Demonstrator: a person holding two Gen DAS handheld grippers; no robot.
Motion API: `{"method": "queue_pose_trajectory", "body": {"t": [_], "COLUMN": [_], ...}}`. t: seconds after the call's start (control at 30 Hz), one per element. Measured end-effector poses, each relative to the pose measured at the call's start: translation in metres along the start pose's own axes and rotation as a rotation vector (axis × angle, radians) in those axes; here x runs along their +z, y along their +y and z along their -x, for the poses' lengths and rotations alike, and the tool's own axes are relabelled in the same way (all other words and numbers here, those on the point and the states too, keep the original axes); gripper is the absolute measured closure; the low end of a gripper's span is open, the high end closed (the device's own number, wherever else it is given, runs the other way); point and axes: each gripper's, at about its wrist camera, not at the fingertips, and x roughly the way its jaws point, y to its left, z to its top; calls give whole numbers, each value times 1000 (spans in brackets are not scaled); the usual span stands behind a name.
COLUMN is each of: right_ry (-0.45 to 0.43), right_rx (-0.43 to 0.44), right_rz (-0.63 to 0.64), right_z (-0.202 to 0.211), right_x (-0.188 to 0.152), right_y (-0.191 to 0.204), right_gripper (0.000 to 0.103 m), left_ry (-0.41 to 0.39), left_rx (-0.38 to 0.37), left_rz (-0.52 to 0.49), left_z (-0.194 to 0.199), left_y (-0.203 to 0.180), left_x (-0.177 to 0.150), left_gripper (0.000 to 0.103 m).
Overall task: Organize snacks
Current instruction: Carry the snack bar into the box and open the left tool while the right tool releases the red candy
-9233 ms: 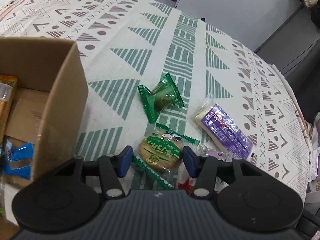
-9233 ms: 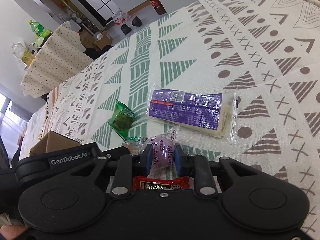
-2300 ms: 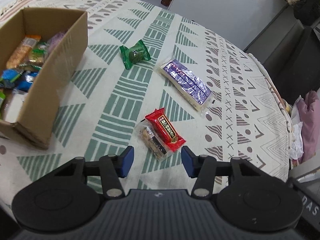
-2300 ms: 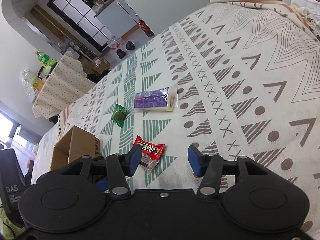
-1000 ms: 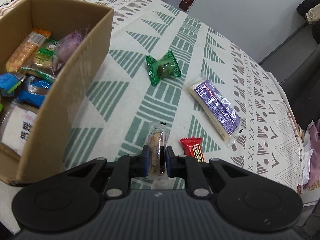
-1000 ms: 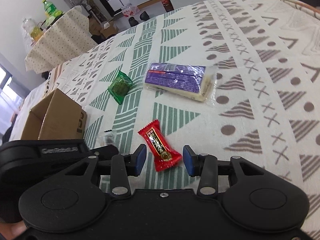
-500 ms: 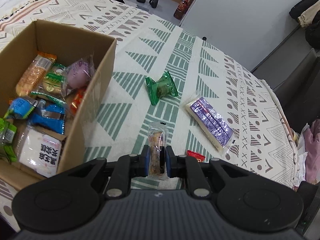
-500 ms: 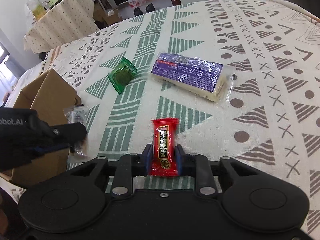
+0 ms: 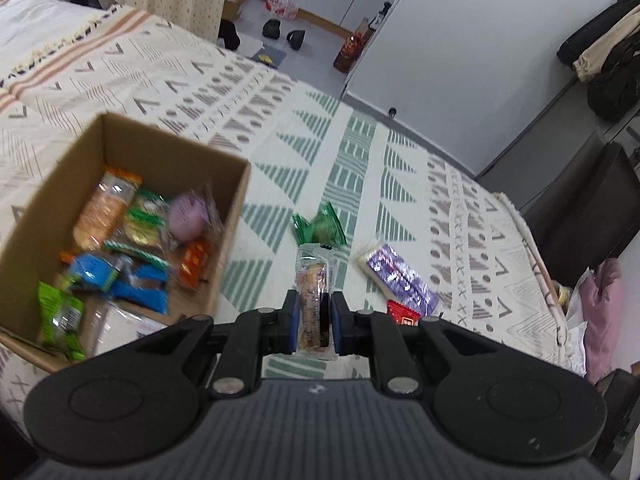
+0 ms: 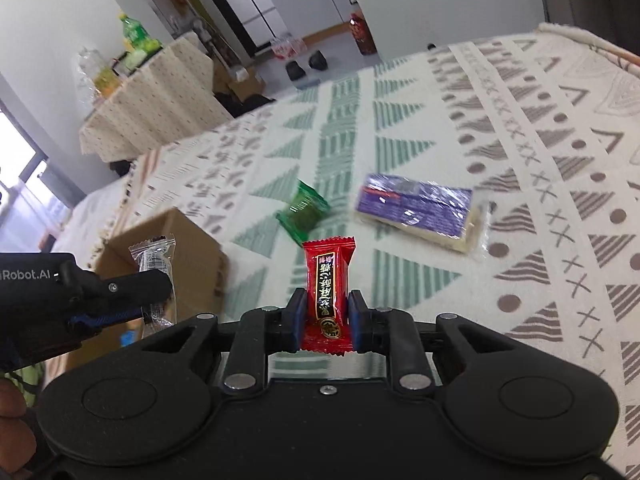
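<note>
My left gripper (image 9: 314, 314) is shut on a clear-wrapped biscuit snack (image 9: 313, 280), held in the air just right of the open cardboard box (image 9: 236, 216). The box holds several wrapped snacks (image 9: 120, 240). In the right wrist view my right gripper (image 10: 326, 314) is shut on a red candy bar (image 10: 328, 276), lifted above the cloth. That candy's red corner (image 9: 402, 314) shows beside my left fingers. A green-wrapped sweet (image 10: 303, 206) (image 9: 320, 230) and a purple-wrapped wafer pack (image 10: 420, 208) (image 9: 394, 276) lie on the patterned cloth. The left gripper (image 10: 120, 292) with its snack appears left, by the box (image 10: 188, 248).
The table carries a cream cloth (image 10: 540, 160) with green and brown patterns. Its edge drops off at the right (image 9: 540, 264). A second covered table (image 10: 148, 104) with bottles stands behind, and shoes (image 9: 284, 34) lie on the floor.
Both grippers have risen with their snacks. The left one has swung toward the box's side, and the red candy has come up off the cloth in the right one.
</note>
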Motion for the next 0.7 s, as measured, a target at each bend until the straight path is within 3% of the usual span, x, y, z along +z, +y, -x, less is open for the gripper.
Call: {"method": "queue_pose_trajectory", "body": {"t": [0.7], "right_ry": [-85], "right_rx": [86], "right_rz": [112], "right_z": [22], "right_x": [6], "right_y": [82], "right_gripper": [81], "left_ry": [-41], "left_rx": [56], "left_rz": [73], "left_z": [46], "left_y": [79], "left_x": [33], "left_gripper": [88]}}
